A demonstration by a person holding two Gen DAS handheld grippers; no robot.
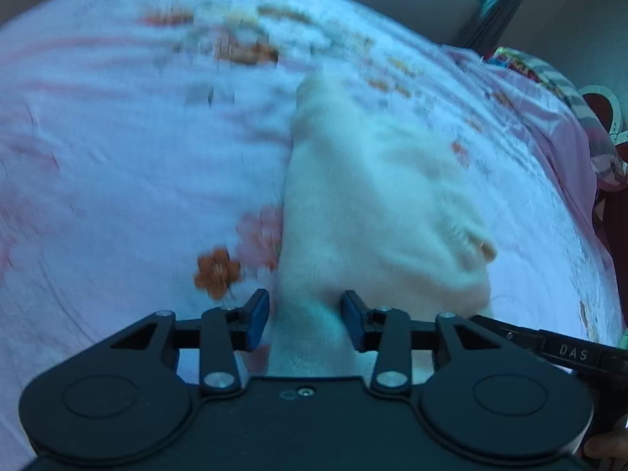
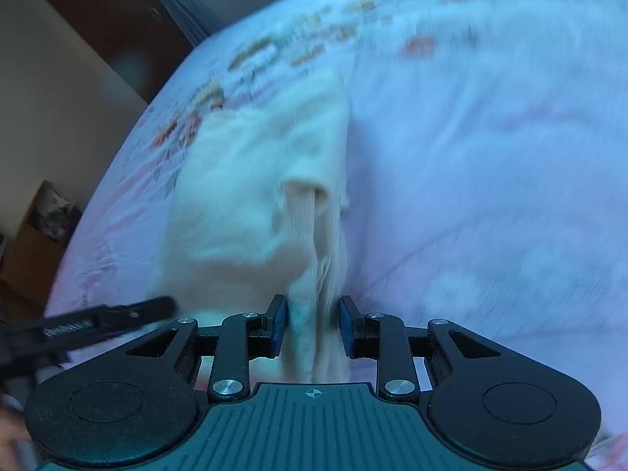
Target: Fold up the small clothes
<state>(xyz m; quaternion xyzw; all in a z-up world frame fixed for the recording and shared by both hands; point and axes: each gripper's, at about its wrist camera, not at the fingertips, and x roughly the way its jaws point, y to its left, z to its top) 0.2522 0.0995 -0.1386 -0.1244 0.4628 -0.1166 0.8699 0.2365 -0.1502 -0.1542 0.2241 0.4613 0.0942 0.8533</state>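
A small cream knit garment [image 1: 373, 196] lies on a pale pink flowered bedsheet [image 1: 117, 157], its near edge lifted and bunched. My left gripper [image 1: 305, 320] is shut on that near edge, and the cloth fills the gap between its blue pads [image 1: 257, 318]. In the right wrist view the same garment [image 2: 235, 204] hangs in folds from my right gripper [image 2: 313, 325], which is shut on a gathered strip of it. The two grippers hold the edge side by side: the right one's black finger [image 1: 569, 351] shows at the lower right, the left one's finger [image 2: 98, 322] at the lower left. Both views are blurred.
The bedsheet [image 2: 490, 157] stretches wide around the garment. Colourful bedding [image 1: 557, 78] is bunched at the bed's far right edge. Off the bed's left side stand a cardboard box [image 2: 39, 235], a cream wall [image 2: 47, 78] and a dark door [image 2: 117, 19].
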